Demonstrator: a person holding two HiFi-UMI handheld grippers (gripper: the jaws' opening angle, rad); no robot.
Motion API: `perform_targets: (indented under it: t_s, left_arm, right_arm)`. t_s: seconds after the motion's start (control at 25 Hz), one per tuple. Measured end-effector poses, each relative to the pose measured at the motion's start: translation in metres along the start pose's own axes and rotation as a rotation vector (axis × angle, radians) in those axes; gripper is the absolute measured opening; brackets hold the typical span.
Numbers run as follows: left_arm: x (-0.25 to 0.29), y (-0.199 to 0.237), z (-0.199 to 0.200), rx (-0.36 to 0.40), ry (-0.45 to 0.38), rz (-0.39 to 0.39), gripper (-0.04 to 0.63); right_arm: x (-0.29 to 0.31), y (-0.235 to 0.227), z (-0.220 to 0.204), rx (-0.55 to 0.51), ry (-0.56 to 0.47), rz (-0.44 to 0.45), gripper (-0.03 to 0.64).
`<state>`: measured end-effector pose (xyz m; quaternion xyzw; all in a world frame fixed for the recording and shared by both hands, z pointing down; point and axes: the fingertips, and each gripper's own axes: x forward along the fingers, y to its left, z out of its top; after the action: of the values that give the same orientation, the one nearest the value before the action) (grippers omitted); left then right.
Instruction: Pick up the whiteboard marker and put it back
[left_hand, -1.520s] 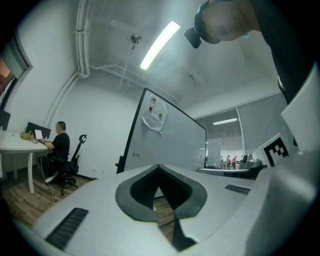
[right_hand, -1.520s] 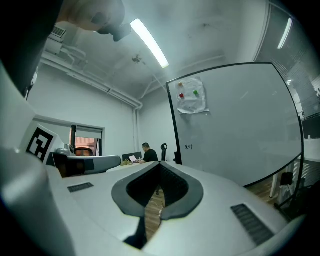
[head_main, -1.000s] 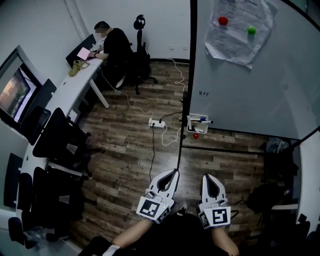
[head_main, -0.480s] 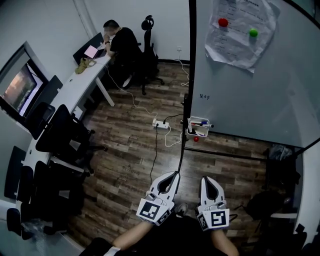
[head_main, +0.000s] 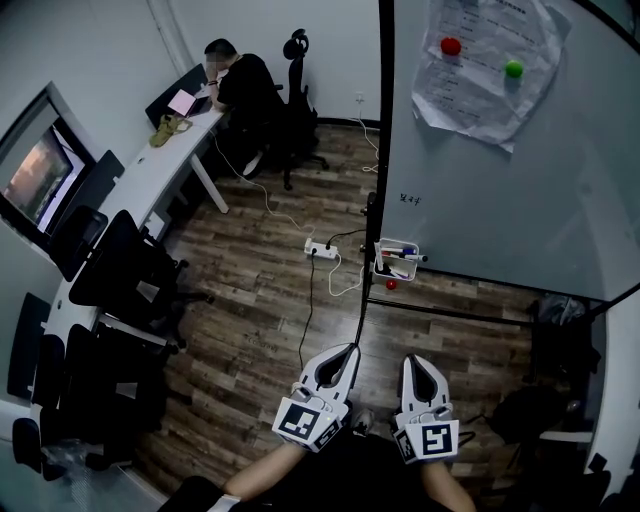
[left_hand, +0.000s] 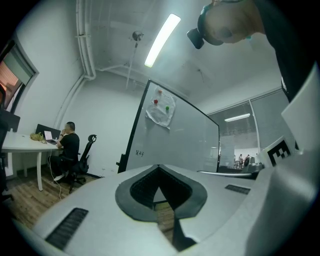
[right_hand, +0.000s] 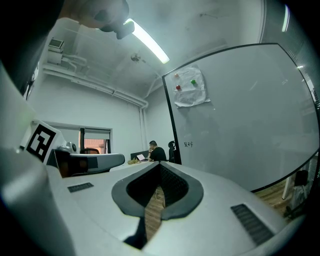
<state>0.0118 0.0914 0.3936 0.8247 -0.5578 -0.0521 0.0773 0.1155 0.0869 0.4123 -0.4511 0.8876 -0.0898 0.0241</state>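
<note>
Several whiteboard markers (head_main: 404, 252) lie in a small white tray (head_main: 382, 262) fixed at the lower left corner of the whiteboard (head_main: 500, 190). Both grippers hang low in the head view, well short of the tray, side by side and pointing toward the board. My left gripper (head_main: 347, 348) is shut with nothing between its fingers, its tips meeting in the left gripper view (left_hand: 159, 167). My right gripper (head_main: 411, 355) is likewise shut and empty (right_hand: 160, 164). The whiteboard (left_hand: 175, 135) stands ahead in both gripper views (right_hand: 240, 125).
A paper sheet (head_main: 485, 65) hangs on the board under a red and a green magnet. A small red object (head_main: 391, 284) lies on the wooden floor below the tray. A power strip (head_main: 320, 248) with cables lies left of the board. A person (head_main: 245, 85) sits at a long desk (head_main: 130, 190) with office chairs.
The head view has shifted slightly, so the board and tray sit a little differently in the picture. Both grippers keep their place and stay shut.
</note>
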Motion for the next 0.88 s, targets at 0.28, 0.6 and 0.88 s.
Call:
perform_targets:
  t_s: [0.28,0.6,0.88]
  left_arm:
    - [0.021,0.015,-0.003,-0.011,0.01,-0.01,0.008]
    - [0.054,0.044,-0.003,-0.021,0.019,-0.032,0.008]
    - [0.076,0.073,0.001,-0.021,0.031,-0.063,0.008]
  right_arm:
    - [0.023,-0.01,-0.002,0.0,0.008,-0.013,0.014]
    - [0.059,-0.022,0.0,-0.009,0.016,-0.043,0.014]
    - [0.093,-0.025,0.0,-0.01,0.022,-0.078,0.014]
